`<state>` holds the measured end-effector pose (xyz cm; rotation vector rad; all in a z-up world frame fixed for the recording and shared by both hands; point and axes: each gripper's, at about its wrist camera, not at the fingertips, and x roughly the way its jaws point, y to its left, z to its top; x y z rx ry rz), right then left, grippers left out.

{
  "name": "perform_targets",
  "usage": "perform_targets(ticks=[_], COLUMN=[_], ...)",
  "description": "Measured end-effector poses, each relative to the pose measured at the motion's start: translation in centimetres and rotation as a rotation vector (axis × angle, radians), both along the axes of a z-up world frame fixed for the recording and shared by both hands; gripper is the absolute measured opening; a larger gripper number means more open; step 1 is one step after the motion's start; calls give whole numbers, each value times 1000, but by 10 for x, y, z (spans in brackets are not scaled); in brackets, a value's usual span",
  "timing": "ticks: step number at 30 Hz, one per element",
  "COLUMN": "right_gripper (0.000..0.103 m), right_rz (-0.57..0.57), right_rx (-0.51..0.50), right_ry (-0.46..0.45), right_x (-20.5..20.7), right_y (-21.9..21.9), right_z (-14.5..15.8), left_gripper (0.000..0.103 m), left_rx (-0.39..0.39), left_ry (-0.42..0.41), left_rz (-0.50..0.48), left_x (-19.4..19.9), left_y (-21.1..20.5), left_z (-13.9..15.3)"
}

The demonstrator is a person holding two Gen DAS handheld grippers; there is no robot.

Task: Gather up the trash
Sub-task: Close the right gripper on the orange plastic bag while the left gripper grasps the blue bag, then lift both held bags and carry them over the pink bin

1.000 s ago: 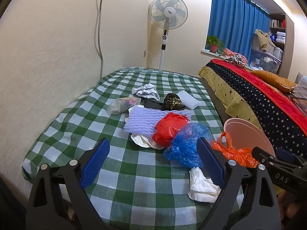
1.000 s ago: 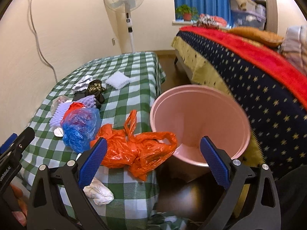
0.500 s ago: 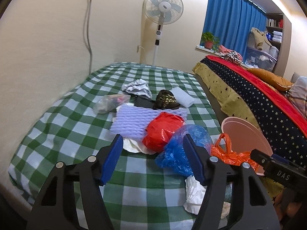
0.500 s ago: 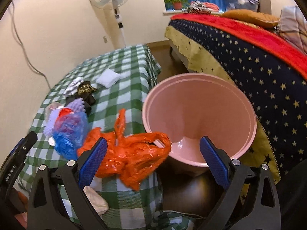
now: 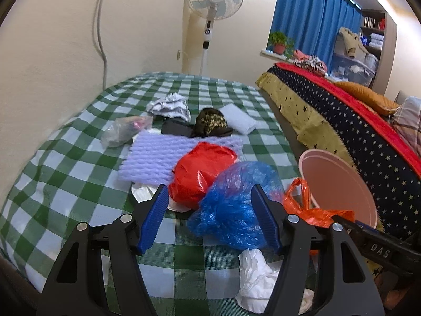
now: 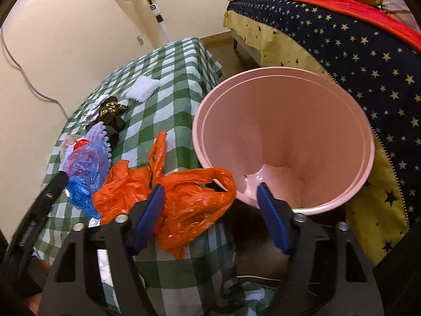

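Trash lies on a green checked table (image 5: 65,163): a blue plastic bag (image 5: 234,205), a red bag (image 5: 202,171), an orange bag (image 6: 181,202), white crumpled paper (image 5: 255,276), a lilac foam sheet (image 5: 158,155), a clear bag (image 5: 123,131). A pink bin (image 6: 284,142) stands beside the table. My left gripper (image 5: 210,218) is open, its jaws either side of the blue bag, empty. My right gripper (image 6: 210,213) is open over the orange bag at the bin's rim, empty.
A black-gold wrapper (image 5: 210,126), a white foam pad (image 5: 239,121) and crumpled foil (image 5: 168,108) lie farther back. A bed with a starred cover (image 6: 355,52) stands right of the bin. A standing fan (image 5: 210,13) is by the wall.
Both grippers have moved forward and lower. The left closed in on the blue bag and its jaws narrowed. The right came down toward the orange bag and bin, jaws narrower.
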<state>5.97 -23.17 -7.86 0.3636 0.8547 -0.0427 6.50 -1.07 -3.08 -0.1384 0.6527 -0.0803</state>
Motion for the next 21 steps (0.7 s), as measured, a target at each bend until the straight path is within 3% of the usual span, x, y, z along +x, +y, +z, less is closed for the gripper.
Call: perform_targets(ticks=[4,7,10,13,21], right_gripper=[25,13,7,5,5], right_rz=[28,52,65,81,102], right_rx=[24,29,39,39,33], right_ry=[-12,-28,-44,-68,-168], right_x=[2,2,1,-1,-12], right_y=[4,7,8,11,15], right_z=[2,5,8,13,36], left_gripper=[40,25,11,4,3], left_rx=[10,2,-2,-1,0], left_ry=[30,47,46,35,-23], left_rz=[-23,-50,-47,-43,-24], left_x=[4,5,3,-1,-16], left_y=[-5,-7,-4,-1,10], left_z=[-7,-10,-8,-5,13])
